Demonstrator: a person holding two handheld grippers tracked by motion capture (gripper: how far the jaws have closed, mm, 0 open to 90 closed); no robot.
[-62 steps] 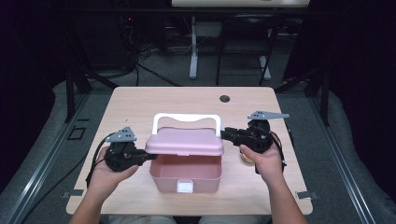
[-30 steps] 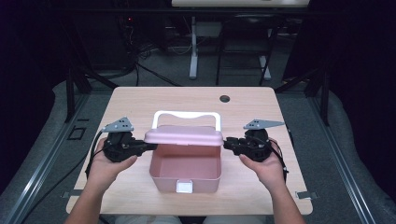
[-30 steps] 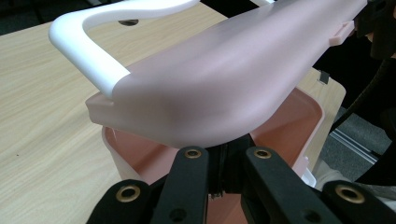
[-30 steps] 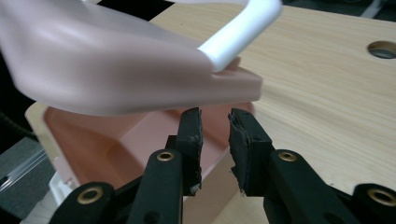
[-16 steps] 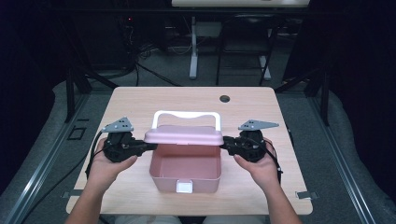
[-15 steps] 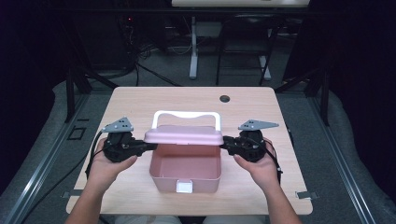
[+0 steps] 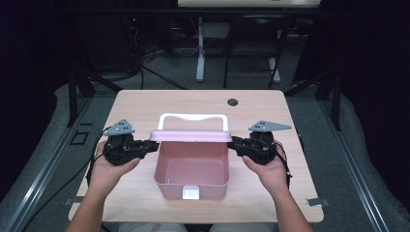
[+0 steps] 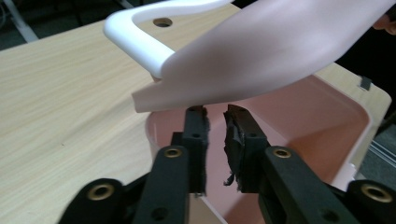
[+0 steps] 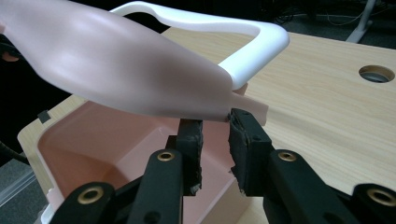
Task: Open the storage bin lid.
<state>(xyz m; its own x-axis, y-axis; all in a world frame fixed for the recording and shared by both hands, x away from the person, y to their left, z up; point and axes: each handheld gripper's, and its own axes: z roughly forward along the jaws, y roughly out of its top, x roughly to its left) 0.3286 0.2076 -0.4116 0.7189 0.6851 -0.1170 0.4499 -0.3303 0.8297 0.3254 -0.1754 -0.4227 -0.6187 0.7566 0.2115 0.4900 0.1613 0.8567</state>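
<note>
Above the smooth pink plastic box (image 7: 192, 166), both tools' jaws stand apart beneath its lid (image 7: 191, 136), the left tool (image 8: 215, 122) just opening.

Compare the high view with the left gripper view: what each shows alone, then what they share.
High view: the white front latch of the pink plastic box, the right gripper.
Left gripper view: the left gripper, its jaws just opening, parted under the rim of the raised pink lid.
Shared: that lid, its white handle, the wooden table, its round hole.
</note>
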